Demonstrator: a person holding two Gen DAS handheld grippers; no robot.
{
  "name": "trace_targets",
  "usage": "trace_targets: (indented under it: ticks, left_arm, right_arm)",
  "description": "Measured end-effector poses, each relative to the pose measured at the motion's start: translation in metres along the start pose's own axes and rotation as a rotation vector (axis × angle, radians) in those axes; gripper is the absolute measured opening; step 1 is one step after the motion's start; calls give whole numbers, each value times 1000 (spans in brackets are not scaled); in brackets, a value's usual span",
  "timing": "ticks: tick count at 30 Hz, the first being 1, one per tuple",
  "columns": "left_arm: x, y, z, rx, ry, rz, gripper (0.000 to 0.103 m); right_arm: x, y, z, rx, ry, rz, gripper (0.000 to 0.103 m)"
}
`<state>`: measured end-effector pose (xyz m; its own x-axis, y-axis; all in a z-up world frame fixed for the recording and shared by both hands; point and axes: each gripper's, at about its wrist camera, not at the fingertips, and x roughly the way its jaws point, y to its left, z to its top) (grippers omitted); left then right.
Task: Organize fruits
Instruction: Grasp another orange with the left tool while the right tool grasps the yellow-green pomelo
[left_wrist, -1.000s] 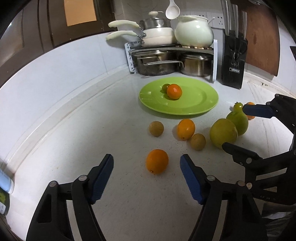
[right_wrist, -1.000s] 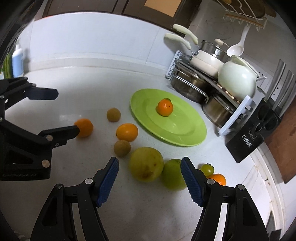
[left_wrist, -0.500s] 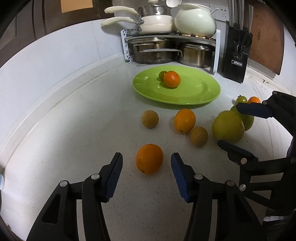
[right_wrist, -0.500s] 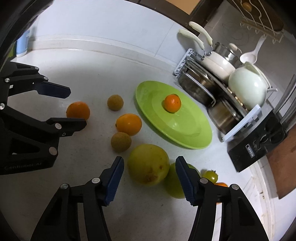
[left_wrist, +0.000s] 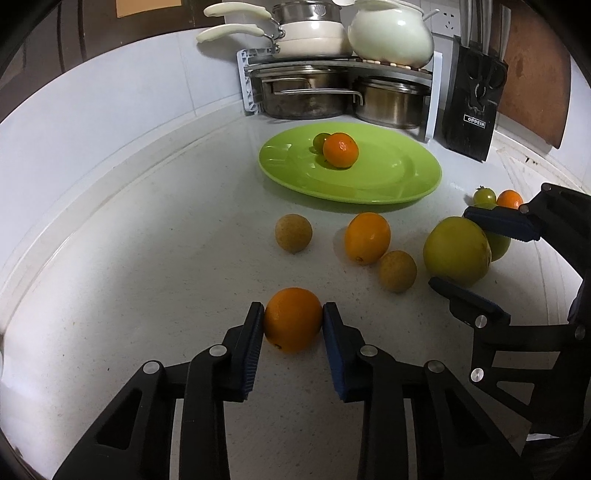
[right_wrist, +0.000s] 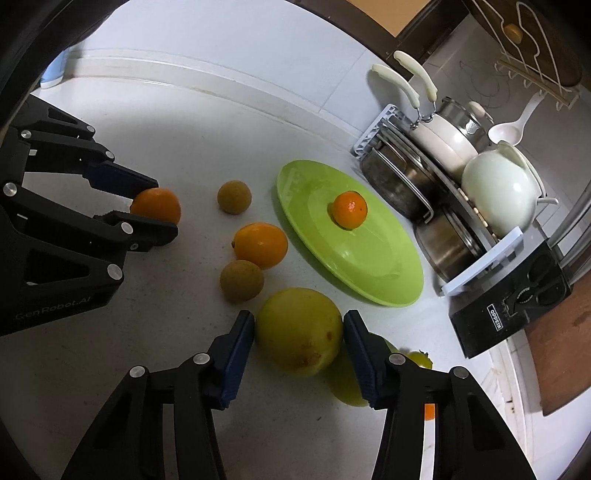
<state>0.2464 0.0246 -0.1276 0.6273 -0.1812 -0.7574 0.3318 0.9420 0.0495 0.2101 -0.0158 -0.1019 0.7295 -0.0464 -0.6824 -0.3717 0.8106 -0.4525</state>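
The left gripper is closing on an orange, pads touching. The right gripper is closing around a yellow fruit. The green plate lies ahead of both.

A round orange and a large yellow-green fruit lie on the counter before a green plate.

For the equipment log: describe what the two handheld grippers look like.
Both the left gripper and the right gripper are matte black linkage frames with silver rivets and ribbed blue pads on the two fingers. The left's body bears faint "GenRobot.AI" lettering. No cables or sleeves show.
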Motion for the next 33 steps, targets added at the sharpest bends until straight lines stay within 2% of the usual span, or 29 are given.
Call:
trace_targets:
  ticks: [7,23,33]
  left_arm:
    - [-12,1,2,-13,-24,-7,32]
    - [-50,4,14,-41,-105,-2,32]
    - [-74,5,26,-102,-134,-26,32]
  right_arm:
    - [-2,-5,0,34,-6,22,50]
    - [-36,-20,10,106,-100,1,50]
    - [-61,-50,11,252,-138,34,50]
